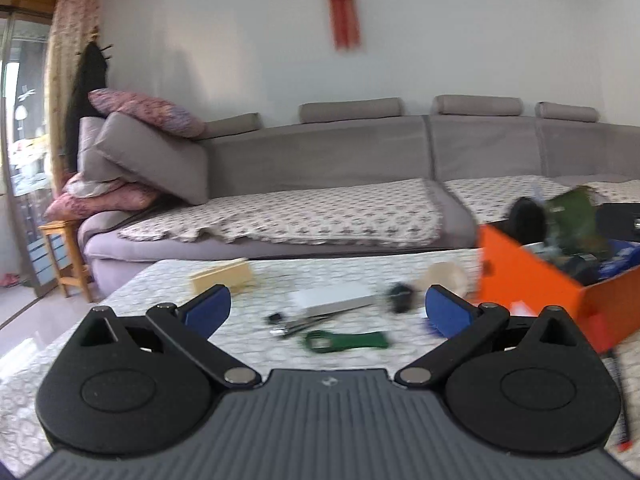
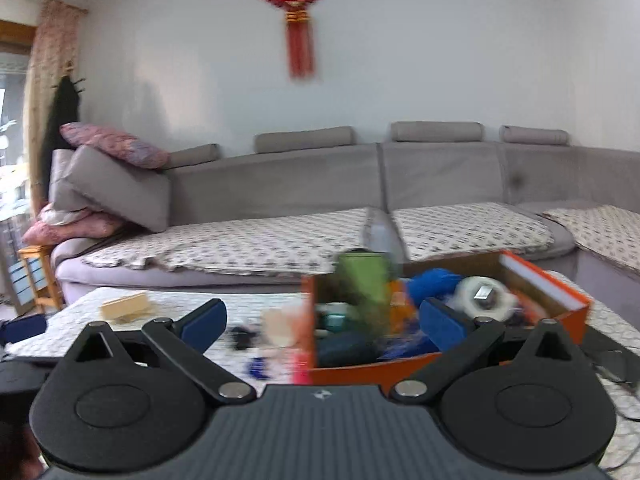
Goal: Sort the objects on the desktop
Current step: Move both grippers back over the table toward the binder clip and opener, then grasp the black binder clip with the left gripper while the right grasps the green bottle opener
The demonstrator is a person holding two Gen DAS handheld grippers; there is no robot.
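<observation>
**Both claws wide open over the patterned desk**

Behind your desk runs a long grey sofa (image 1: 360, 152) with patterned seat covers, and a red knotted wall hanging (image 2: 296, 0) sits on the white wall above it.

Your left claw (image 1: 326, 306) is spread wide with nothing between its blue pads (image 1: 210, 308) — it hangs above the patterned desk (image 1: 168, 280). Ahead of it lie a flat white box (image 1: 332, 298), a green flat plastic tool (image 1: 348, 340) nearer to you, a small black round object (image 1: 401, 296) and a pale tape roll (image 1: 446, 276) just beyond. A pale wooden block (image 1: 222, 276) rests farther left, well apart from the rest. All of this is blurred, so finer detail cannot be told.

Your right claw (image 2: 322, 318) is equally wide open and holds nothing. It faces the open orange cardboard box (image 2: 552, 292) at the desk's right side. Inside you can make out a green upright container (image 2: 364, 276), a blue ball of yarn (image 2: 434, 286) and a white tape roll (image 2: 486, 294) — the rest of the contents are too smeared to name. The pale tape roll stands on the desk just left of the box.
</observation>
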